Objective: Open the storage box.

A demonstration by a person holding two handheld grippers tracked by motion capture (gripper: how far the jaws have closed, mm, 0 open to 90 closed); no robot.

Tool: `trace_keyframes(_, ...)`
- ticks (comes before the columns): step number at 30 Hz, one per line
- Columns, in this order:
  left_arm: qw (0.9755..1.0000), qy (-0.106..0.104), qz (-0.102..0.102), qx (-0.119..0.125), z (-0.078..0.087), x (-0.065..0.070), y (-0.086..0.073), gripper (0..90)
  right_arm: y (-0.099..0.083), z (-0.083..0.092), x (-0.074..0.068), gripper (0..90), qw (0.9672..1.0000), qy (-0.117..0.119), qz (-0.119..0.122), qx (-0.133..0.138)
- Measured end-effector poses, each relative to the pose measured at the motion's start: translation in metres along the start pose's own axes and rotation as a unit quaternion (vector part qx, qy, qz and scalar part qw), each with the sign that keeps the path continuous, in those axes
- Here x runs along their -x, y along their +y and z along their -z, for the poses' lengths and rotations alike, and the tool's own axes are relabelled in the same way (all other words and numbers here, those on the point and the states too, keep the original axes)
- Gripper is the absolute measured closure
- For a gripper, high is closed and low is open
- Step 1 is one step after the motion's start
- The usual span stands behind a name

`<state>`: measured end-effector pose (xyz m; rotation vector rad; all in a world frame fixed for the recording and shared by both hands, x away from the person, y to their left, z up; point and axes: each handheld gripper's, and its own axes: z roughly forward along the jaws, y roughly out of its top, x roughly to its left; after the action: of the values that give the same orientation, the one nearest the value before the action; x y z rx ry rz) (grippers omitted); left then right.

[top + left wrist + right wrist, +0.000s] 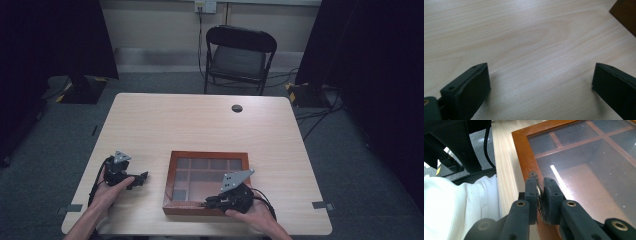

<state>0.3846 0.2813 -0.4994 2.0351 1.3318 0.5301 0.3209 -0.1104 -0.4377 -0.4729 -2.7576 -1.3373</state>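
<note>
My left gripper (142, 176) rests on the table (200, 120) just to the left of the wooden box (172, 165), its jaws pointing toward the box's left wall and spread wide with nothing between them; in the left gripper view I see bare woodgrain between my two pads and only a dark corner of the box (625, 15) at the upper right, so that hand is near the box but apart from it. The box itself lies toward the near edge of the table, its glass lid (210, 175) down and the dividers of its compartments showing through, its long side running left to right. My right gripper (209, 202) sits at the box's front rail, right of its middle, and it is the hand doing the work: in the right gripper view my fingers (532, 192) are pressed nearly together and pinch the small metal clasp (539, 192) that stands on the front frame of the lid. The clasp is thin and stands on edge between my pads, its ornate little plate (533, 174) lying flat on the red-brown frame just beyond my fingertips, so the lid stretches away from my fingers toward the far side of the box, with its hinges, I judge, at that far rail. Lifting should therefore go up and away from me. I can read no brand, label or writing anywhere on the box, the table or the grippers.
</note>
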Motion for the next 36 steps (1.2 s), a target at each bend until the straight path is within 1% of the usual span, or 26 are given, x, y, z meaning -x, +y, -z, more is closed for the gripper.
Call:
trace_keyframes(1,1.0000,0.000,0.002,0.003,0.001,0.001,0.000,6.6,0.001,0.001,0.000,82.6,1.0000,0.000,-0.001,0.001)
trace_keyframes(2,1.0000,-0.006,-0.003,0.007,0.002,0.000,0.001,11.0,0.001,0.001,0.000,82.6,1.0000,0.001,0.001,0.001)
trace_keyframes(3,0.9999,-0.006,0.001,0.010,0.002,0.001,0.001,16.5,0.002,0.002,0.000,82.7,1.0000,0.002,0.000,0.001)
trace_keyframes(4,0.9999,-0.009,0.001,0.007,0.003,0.001,0.001,17.2,0.003,0.003,0.001,82.7,1.0000,0.003,-0.001,0.003)
trace_keyframes(5,0.9998,-0.017,0.001,0.006,0.003,0.001,0.001,15.4,0.004,0.004,0.001,82.7,1.0000,0.005,-0.002,0.006)
trace_keyframes(7,0.9997,-0.021,0.006,0.009,0.006,0.002,0.002,16.4,0.006,0.006,0.001,82.8,0.9999,0.006,-0.005,0.009)
trace_keyframes(8,0.9997,-0.022,0.002,0.012,0.007,0.003,0.002,15.7,0.008,0.008,0.000,82.8,0.9999,0.005,-0.004,0.011)
trace_keyframes(10,0.9994,-0.029,0.002,0.021,0.009,0.006,0.004,15.9,0.010,0.009,0.001,82.8,0.9999,0.004,-0.002,0.011)
trace_keyframes(12,0.9988,-0.038,0.001,0.032,0.013,0.009,0.006,15.9,0.013,0.012,0.001,82.8,0.9999,0.007,-0.004,0.013)
trace_keyframes(13,0.9986,-0.039,-0.003,0.034,0.014,0.010,0.006,16.1,0.014,0.013,0.002,82.8,0.9999,0.007,-0.003,0.014)
trace_keyframes(16,0.9973,-0.057,-0.010,0.046,0.017,0.016,0.009,16.4,0.016,0.017,0.002,82.8,0.9998,0.005,-0.003,0.019)
trace_keyframes(19,0.9950,-0.079,-0.020,0.058,0.019,0.023,0.012,16.9,0.020,0.020,0.002,82.8,0.9998,0.004,0.000,0.021)
trace_keyframes(20,0.9941,-0.085,-0.029,0.060,0.020,0.026,0.013,16.9,0.022,0.021,0.002,82.8,0.9998,0.004,-0.001,0.020)
trace_keyframes(21,0.9935,-0.089,-0.034,0.061,0.021,0.029,0.014,16.8,0.023,0.022,0.002,82.8,0.9997,0.004,-0.001,0.023)
trace_keyframes(22,0.9920,-0.099,-0.040,0.068,0.022,0.031,0.014,16.8,0.024,0.023,0.002,82.8,0.9997,0.003,-0.001,0.025)
trace_keyframes(24,0.9908,-0.104,-0.048,0.072,0.025,0.036,0.015,16.8,0.026,0.025,0.002,82.8,0.9997,0.001,-0.001,0.026)
trace_keyframes(25,0.9892,-0.114,-0.051,0.076,0.026,0.038,0.015,16.7,0.027,0.026,0.002,82.8,0.9997,0.002,0.000,0.025)
trace_keyframes(26,0.9872,-0.130,-0.048,0.079,0.027,0.039,0.015,16.4,0.028,0.026,0.003,82.8,0.9997,0.001,-0.001,0.026)
trace_keyframes(27,0.9855,-0.144,-0.038,0.081,0.028,0.040,0.015,16.2,0.029,0.027,0.003,82.8,0.9997,0.002,-0.002,0.026)
trace_keyframes(28,0.9849,-0.149,-0.038,0.079,0.029,0.042,0.015,16.2,0.030,0.028,0.003,82.8,0.9996,0.000,0.000,0.027)
trace_keyframes(29,0.9848,-0.149,-0.046,0.076,0.030,0.045,0.015,16.2,0.031,0.028,0.002,82.8,0.9997,-0.001,0.000,0.026)
trace_keyframes(30,0.9850,-0.146,-0.048,0.079,0.031,0.047,0.015,16.5,0.032,0.029,0.003,82.8,0.9996,0.000,0.001,0.027)
trace_keyframes(31,0.9845,-0.147,-0.046,0.083,0.033,0.050,0.015,17.1,0.033,0.030,0.003,82.8,0.9997,0.000,0.003,0.025)
trace_keyframes(33,0.9832,-0.151,-0.059,0.085,0.035,0.054,0.016,17.3,0.036,0.031,0.003,82.8,0.9997,-0.001,0.006,0.024)
trace_keyframes(35,0.9804,-0.163,-0.062,0.091,0.035,0.058,0.016,17.3,0.038,0.033,0.004,82.9,0.9997,0.000,0.006,0.025)
trace_keyframes(36,0.9800,-0.164,-0.068,0.090,0.036,0.059,0.016,17.3,0.039,0.034,0.004,82.9,0.9996,0.000,0.007,0.026)
